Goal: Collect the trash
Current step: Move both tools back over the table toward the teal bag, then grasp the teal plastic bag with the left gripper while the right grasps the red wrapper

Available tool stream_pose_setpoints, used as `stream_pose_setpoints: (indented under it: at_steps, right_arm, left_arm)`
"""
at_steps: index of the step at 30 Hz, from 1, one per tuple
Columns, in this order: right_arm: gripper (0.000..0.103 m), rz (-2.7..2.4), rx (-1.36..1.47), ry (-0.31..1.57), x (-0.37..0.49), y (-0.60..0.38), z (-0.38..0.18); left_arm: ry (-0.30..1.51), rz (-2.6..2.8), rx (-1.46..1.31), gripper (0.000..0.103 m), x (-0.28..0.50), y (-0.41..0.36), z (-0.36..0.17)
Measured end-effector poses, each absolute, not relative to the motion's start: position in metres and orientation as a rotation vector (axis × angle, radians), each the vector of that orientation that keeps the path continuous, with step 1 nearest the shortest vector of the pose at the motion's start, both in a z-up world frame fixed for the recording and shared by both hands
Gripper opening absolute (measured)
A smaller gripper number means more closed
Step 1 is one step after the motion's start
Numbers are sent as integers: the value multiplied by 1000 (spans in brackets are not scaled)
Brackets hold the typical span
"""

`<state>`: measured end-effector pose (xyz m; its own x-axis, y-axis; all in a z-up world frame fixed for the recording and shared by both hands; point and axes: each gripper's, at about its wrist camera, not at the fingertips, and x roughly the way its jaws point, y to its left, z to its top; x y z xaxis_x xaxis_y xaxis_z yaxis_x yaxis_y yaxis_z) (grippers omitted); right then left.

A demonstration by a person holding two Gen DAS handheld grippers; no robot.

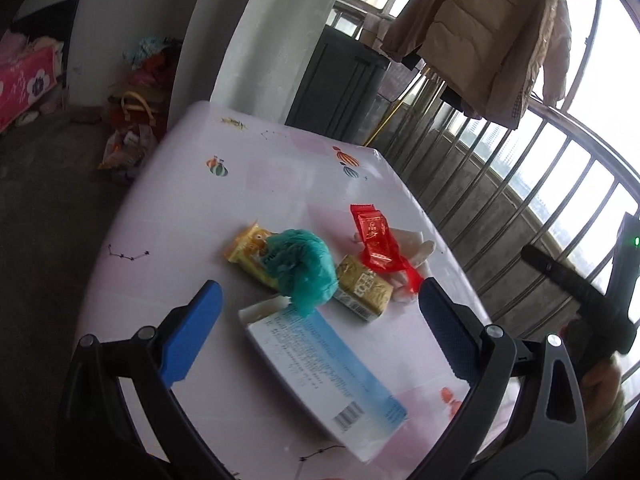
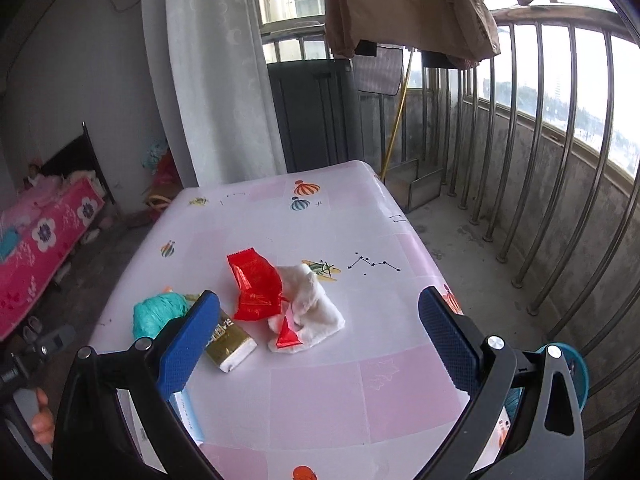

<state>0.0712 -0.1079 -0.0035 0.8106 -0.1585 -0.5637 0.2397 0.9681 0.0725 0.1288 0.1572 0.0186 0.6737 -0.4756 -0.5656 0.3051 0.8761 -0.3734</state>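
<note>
Pink plastic sheeting covers the counter [image 1: 192, 184], and the trash sits bunched near its middle.

Left wrist view: left hand-held gripper [image 1: 320, 308] released, jaws spread wide and empty, hovering over the near end of the pile. Directly between the fingers lies a white-and-blue box [image 1: 320, 372], flat, barcode end toward the camera. Beyond it, a teal wad [image 1: 304, 264] rests on a yellow wrapper [image 1: 246, 252], touching the box's far end. Just beside: a gold pack [image 1: 364, 288], then a red wrapper [image 1: 374, 244] draped over a white tissue [image 1: 416, 250]. Judging by the line-up, the box is the likely first pick.

Right wrist view: right hand-held gripper [image 2: 320, 320] also released, nothing held, aimed at the tissue [image 2: 316, 308] and red wrapper [image 2: 256, 284], which overlap. Gold pack [image 2: 230, 340] partly hidden behind the left finger. No bin identifiable in either view.
</note>
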Motion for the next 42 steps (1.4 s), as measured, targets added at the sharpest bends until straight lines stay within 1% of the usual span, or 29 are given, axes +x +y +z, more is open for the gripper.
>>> stream_pose_setpoints:
  at_steps: [6, 11, 14, 16, 21, 22, 24, 29, 31, 32, 34, 35, 36, 37, 38, 40, 41, 42]
  right_arm:
    - [97, -201, 265, 668, 71, -135, -13]
    - [97, -155, 363, 713, 75, -161, -29]
    - [96, -105, 396, 736, 84, -170, -37]
    - [92, -69, 402, 757, 94, -172, -42]
    - [88, 18, 423, 810, 131, -172, -56]
    - [88, 29, 422, 820, 140, -172, -59]
    - [88, 62, 422, 835, 159, -169, -65]
    - [87, 109, 420, 873, 199, -162, -80]
    - [84, 132, 416, 892, 212, -158, -88]
    - [83, 132, 409, 904, 217, -156, -92]
    - [75, 142, 399, 937, 229, -151, -103]
    - [73, 145, 392, 953, 234, -149, -109]
    - [68, 145, 385, 970, 239, -147, -114]
    - [60, 147, 380, 982, 241, -145, -119]
    - [55, 147, 375, 996, 244, -144, -123]
    - [42, 154, 369, 1021, 245, -141, -131]
    - [38, 161, 365, 1028, 244, -139, -133]
    - [32, 166, 360, 1033, 243, -138, -136]
  left_arm:
    - [665, -464, -252, 94, 124, 158, 14]
    - [668, -502, -236, 94, 135, 147, 12]
    - [667, -507, -273, 94, 143, 145, 8]
    - [667, -521, -299, 94, 150, 143, 6]
    - [687, -496, -273, 93, 175, 133, 1]
    - [693, -491, -271, 91, 181, 131, -1]
    - [713, -477, -273, 79, 192, 130, -5]
    - [814, -438, -335, 65, 229, 130, -29]
    - [858, -427, -350, 60, 240, 128, -39]
    - [882, -424, -356, 56, 245, 127, -45]
    - [915, -425, -367, 56, 252, 124, -54]
    - [922, -427, -364, 55, 254, 122, -56]
    - [925, -427, -358, 55, 255, 121, -57]
    - [929, -430, -347, 54, 256, 118, -59]
    - [933, -434, -339, 53, 257, 115, -60]
    - [943, -448, -332, 52, 257, 109, -62]
    - [945, -458, -328, 52, 256, 106, -61]
    - [947, -471, -322, 51, 256, 103, -62]
